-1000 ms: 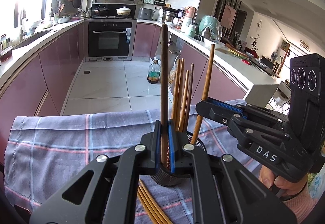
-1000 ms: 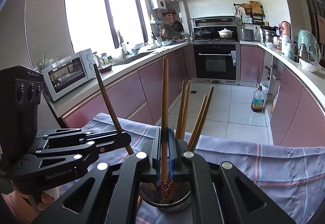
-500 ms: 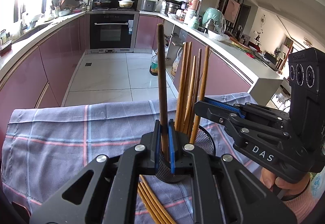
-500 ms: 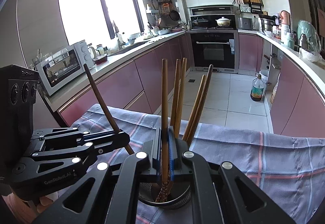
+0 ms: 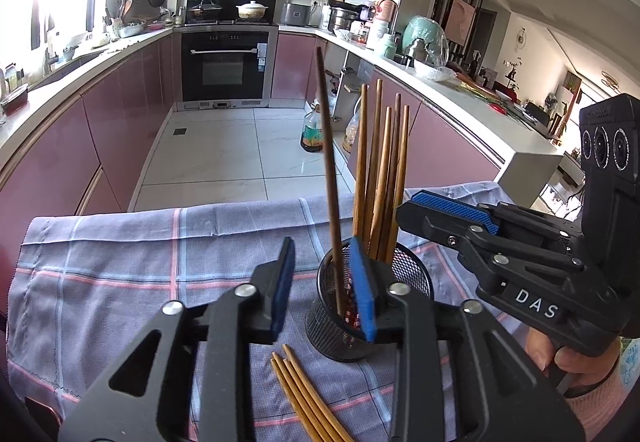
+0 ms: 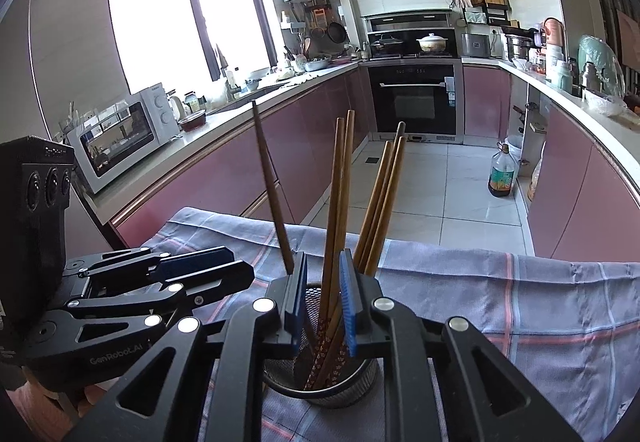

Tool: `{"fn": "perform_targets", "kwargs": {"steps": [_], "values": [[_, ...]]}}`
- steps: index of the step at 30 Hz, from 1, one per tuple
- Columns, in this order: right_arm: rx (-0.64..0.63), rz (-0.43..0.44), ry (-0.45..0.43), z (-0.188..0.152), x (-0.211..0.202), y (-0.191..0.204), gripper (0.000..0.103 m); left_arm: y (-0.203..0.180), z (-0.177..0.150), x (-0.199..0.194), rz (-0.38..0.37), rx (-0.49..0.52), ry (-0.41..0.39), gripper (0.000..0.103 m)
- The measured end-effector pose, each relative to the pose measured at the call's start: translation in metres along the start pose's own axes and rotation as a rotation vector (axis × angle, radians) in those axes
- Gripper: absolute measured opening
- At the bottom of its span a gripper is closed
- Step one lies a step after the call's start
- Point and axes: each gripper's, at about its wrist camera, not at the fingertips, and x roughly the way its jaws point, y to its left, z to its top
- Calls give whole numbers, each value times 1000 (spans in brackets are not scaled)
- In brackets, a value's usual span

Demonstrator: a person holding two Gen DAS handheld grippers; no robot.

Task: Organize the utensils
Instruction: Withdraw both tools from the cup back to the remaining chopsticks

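A black mesh cup (image 5: 362, 326) stands on a checked cloth (image 5: 120, 262) and holds several wooden chopsticks (image 5: 380, 169). A dark chopstick (image 5: 330, 177) leans in the cup between the open pads of my left gripper (image 5: 324, 288), touching neither. My right gripper (image 6: 324, 302) is open just over the cup (image 6: 320, 382), its pads either side of light chopsticks (image 6: 340, 201). Several loose chopsticks (image 5: 308, 398) lie on the cloth in front of the cup.
The cloth-covered table ends at a kitchen floor beyond. Pink cabinets and counters run along both sides, with an oven (image 5: 224, 65) at the back, a microwave (image 6: 120, 133) on the left counter and an oil bottle (image 6: 502, 173) on the floor.
Both grippers have opened and let go of their chopsticks, which now stand in the cup. The left gripper's dark chopstick leans left inside the cup.
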Motion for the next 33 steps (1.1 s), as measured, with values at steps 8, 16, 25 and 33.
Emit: {"fn": "perform_targets", "kwargs": {"steps": [8, 16, 25, 33], "values": [[-17, 15, -24, -8, -17, 4, 30, 5, -17, -14, 40, -6, -29, 47], [-55, 62, -33, -20, -35, 20, 45, 12, -39, -33, 90, -19, -49, 69], [-79, 108, 13, -47, -40, 38, 59, 17, -74, -50, 144, -9, -49, 89], [-63, 134, 110, -80, -24, 46, 60, 22, -105, -52, 161, -32, -7, 93]]}}
